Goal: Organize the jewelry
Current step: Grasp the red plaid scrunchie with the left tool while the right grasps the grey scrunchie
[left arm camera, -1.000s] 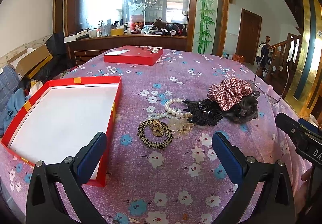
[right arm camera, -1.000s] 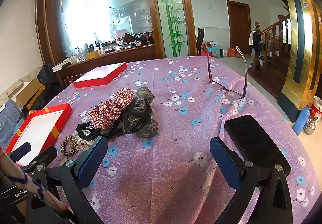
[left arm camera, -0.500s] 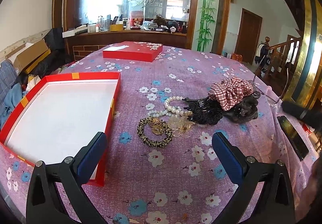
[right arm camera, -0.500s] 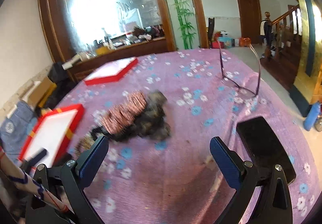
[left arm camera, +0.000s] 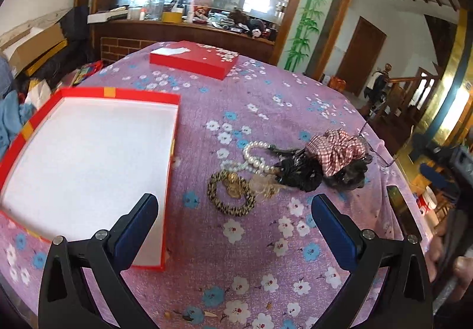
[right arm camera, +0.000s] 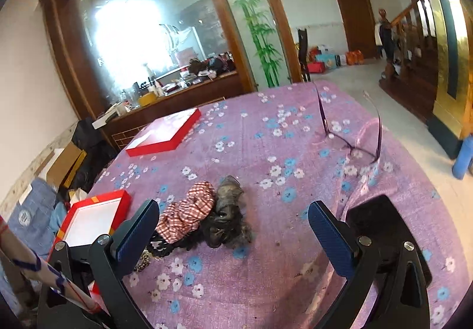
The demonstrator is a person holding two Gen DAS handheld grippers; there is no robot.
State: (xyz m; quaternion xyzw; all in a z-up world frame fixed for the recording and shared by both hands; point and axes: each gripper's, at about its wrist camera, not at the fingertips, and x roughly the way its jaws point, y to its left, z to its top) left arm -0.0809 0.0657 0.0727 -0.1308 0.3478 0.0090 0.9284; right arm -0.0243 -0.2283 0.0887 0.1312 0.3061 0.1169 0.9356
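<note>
A heap of jewelry lies on the purple flowered tablecloth [left arm camera: 266, 255]: a leopard-print bangle [left arm camera: 230, 194], a white pearl strand [left arm camera: 255, 156], a black lace piece [left arm camera: 298, 171], a red plaid scrunchie [left arm camera: 335, 151] and a dark scrunchie [left arm camera: 350, 175]. Left of the heap sits an open red box [left arm camera: 85, 160] with a white inside and nothing in it. My left gripper [left arm camera: 235, 225] hangs open just short of the bangle, holding nothing. My right gripper [right arm camera: 233, 233] is open above the plaid scrunchie [right arm camera: 186, 213] and dark scrunchie [right arm camera: 226, 219], also holding nothing.
A red lid [left arm camera: 193, 58] lies at the table's far side. Purple-framed glasses [right arm camera: 348, 134] stand on the right part of the table, and a black phone [right arm camera: 384, 237] lies near the right edge. A person's hand [left arm camera: 443, 252] shows at the right.
Both grippers rose and tilted down toward the table. The right one swung left, so the scrunchies now sit between its fingers. The jewelry has not moved.
</note>
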